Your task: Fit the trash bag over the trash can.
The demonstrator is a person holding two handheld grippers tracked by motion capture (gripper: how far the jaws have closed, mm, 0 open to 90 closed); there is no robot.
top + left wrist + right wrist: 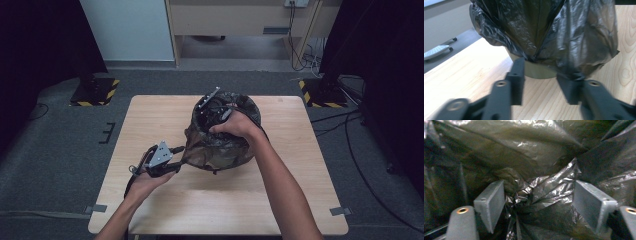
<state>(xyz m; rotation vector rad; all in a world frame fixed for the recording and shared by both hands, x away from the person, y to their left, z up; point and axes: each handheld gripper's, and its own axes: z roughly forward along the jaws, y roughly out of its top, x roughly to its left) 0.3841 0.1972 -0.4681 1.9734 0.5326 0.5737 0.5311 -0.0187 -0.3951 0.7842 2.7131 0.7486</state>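
While the black bin liner (220,145) was being fitted into the small round bin (537,71) at mid-table, the moment read as follows:

Step in hand: seating the liner, a judgement from the film draped over the bin's rim and down its sides, with the base band bare at the bottom in the left gripper view.
Bin's place: on the wooden table (280,200), near its middle, toward the far edge.
Right gripper (539,205): plunged into the bin from above, jaws well apart, a crumpled knot of film lying between the pads but not pinched (no pad pressing it).
Left gripper (540,80): low at the bin's near-left side, jaws half spread, straddling the liner's hanging skirt without clamping it.
Hands: right hand (235,125) bent down over the bin's mouth; left hand (150,180) level, palm up beneath its gripper.
Next move calls for: probably pressing the film down to the bin's floor while the left steadies the skirt.
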